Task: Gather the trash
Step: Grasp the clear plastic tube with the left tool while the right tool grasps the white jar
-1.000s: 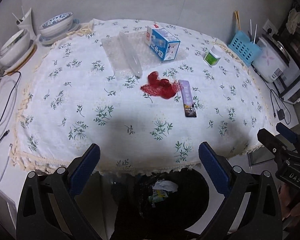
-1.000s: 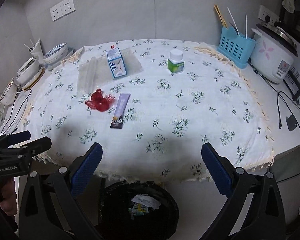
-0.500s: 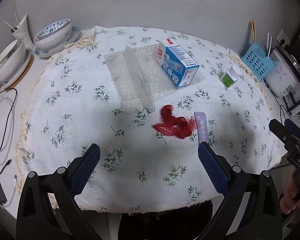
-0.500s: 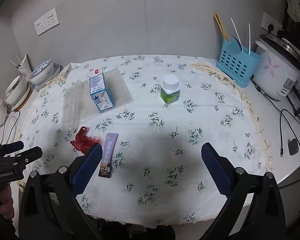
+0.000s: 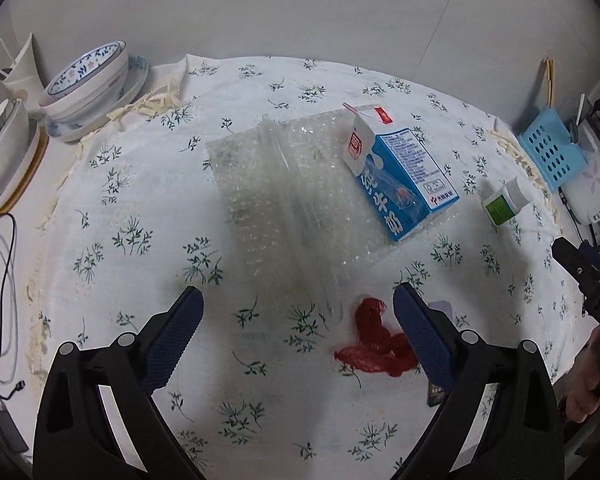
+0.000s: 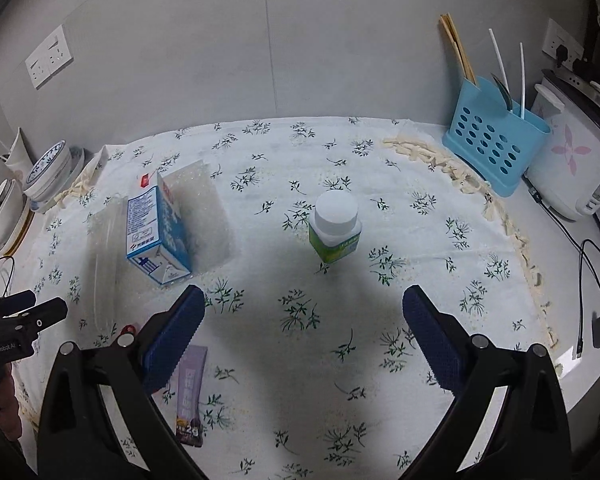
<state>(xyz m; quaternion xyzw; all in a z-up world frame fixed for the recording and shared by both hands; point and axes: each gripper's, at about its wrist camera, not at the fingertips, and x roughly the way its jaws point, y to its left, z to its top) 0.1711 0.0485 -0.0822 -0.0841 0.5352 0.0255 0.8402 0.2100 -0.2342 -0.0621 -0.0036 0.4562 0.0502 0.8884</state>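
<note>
Trash lies on the flowered tablecloth [image 5: 140, 208]. A clear bubble-wrap sheet [image 5: 284, 200] lies ahead of my open, empty left gripper [image 5: 298, 320]. A blue milk carton [image 5: 396, 176] stands on its right part, also in the right wrist view [image 6: 156, 232]. Red crumpled netting [image 5: 374, 340] lies just inside the left gripper's right finger. A purple wrapper [image 6: 190, 392] lies under the left finger of my open, empty right gripper [image 6: 304, 320]. A white-capped green bottle [image 6: 334, 226] stands ahead of it, also in the left wrist view [image 5: 504, 202].
Stacked bowls [image 5: 88, 88] and a paper cup stand at the far left, with cables [image 5: 0, 280] beside them. A blue utensil basket [image 6: 492, 144] and a rice cooker [image 6: 576, 160] stand at the right, with a cord and plug [image 6: 596, 320].
Both grippers have moved forward over the table. The trash bin below the table edge has left both views. The objects look nearer; none has moved.
</note>
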